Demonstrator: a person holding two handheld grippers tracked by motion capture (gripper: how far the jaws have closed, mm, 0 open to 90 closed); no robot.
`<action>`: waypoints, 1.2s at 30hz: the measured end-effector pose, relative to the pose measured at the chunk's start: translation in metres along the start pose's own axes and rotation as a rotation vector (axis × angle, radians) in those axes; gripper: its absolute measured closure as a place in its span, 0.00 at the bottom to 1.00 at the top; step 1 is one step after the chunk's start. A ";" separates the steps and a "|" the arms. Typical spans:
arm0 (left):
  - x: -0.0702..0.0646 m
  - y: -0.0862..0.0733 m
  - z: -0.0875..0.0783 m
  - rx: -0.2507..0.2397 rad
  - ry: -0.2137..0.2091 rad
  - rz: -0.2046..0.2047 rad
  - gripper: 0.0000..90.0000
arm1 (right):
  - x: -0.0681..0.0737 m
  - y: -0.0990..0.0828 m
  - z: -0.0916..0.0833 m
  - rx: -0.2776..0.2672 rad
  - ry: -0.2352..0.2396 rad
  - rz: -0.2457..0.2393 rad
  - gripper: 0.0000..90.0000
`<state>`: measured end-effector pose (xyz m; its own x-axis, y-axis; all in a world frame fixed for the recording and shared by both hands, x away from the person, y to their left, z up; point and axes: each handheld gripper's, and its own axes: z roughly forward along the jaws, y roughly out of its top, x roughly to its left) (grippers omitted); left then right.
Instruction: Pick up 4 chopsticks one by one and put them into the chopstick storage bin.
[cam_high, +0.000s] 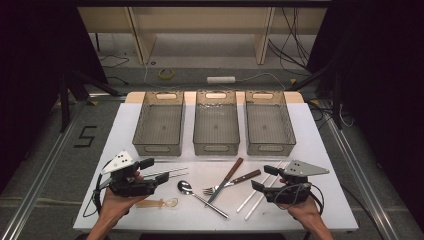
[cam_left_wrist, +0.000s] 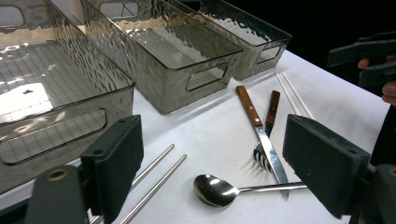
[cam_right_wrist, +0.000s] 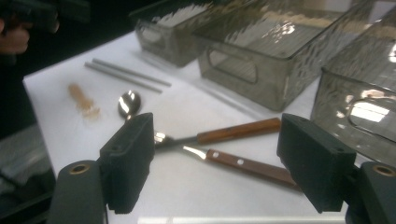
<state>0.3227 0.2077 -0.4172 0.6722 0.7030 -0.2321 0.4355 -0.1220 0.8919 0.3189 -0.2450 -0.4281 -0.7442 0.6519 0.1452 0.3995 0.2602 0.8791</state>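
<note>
My left gripper (cam_high: 152, 173) hovers open over the table's left front, beside a pair of metal chopsticks (cam_high: 170, 173). Its own view has the jaws wide apart (cam_left_wrist: 217, 163) with nothing held; past them lie a metal spoon (cam_left_wrist: 215, 190), a wood-handled knife (cam_left_wrist: 261, 135) and a fork (cam_left_wrist: 272, 108). My right gripper (cam_high: 264, 179) is open at the right front, over white chopsticks (cam_high: 260, 192). Between its empty jaws (cam_right_wrist: 217, 163) I see the two wooden handles (cam_right_wrist: 238, 130) crossing.
Three clear grey bins (cam_high: 159, 147) (cam_high: 216, 148) (cam_high: 271, 147) stand in a row at the back of the white table (cam_high: 320, 150). An amber plastic spoon (cam_high: 160, 203) lies near the front edge by my left hand. Beyond the table are floor cables and wooden furniture.
</note>
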 end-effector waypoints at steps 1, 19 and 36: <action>0.000 0.000 0.000 -0.001 0.000 -0.001 0.22 | 0.000 0.001 0.000 0.012 -0.001 -0.016 0.32; -0.001 0.000 0.001 0.001 -0.004 0.002 0.22 | -0.004 0.013 0.013 0.479 0.160 -0.369 0.42; -0.001 0.000 0.000 0.000 -0.005 0.004 0.22 | 0.000 0.012 0.043 0.752 0.192 -0.605 0.55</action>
<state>0.3225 0.2071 -0.4173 0.6769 0.6991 -0.2303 0.4330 -0.1251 0.8927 0.3468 -0.2110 -0.4377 -0.9832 0.1501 -0.1042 0.1096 0.9407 0.3209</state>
